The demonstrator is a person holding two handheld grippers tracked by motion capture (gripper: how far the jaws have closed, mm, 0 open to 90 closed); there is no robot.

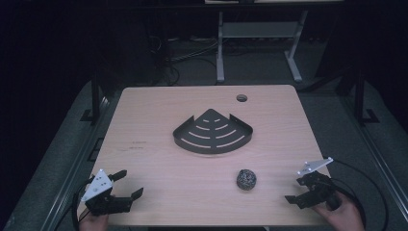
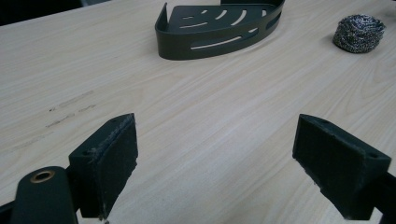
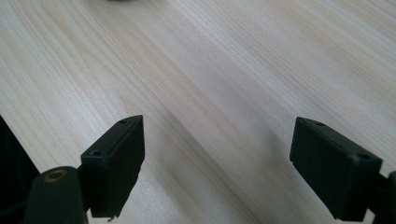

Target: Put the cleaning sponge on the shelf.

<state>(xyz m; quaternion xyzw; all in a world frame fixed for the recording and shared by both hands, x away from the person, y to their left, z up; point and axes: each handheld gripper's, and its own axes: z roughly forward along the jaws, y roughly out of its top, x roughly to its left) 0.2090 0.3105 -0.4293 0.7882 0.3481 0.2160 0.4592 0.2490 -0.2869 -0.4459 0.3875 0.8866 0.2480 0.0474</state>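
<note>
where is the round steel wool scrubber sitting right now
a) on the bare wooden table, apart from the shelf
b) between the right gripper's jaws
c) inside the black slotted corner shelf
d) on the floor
a: the round steel wool scrubber rests on the light wooden table, apart from the black slotted corner shelf.

table (image 1: 144, 125): light wood, round hole (image 1: 241, 98) far edge | corner basket (image 1: 211, 149): black, slotted, mid-table | floor: cables (image 1: 192, 55)

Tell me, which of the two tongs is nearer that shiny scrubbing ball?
The right tongs: the steel wool ball lies just beside them, while the left tongs sit far across the table. Both stand open.
</note>
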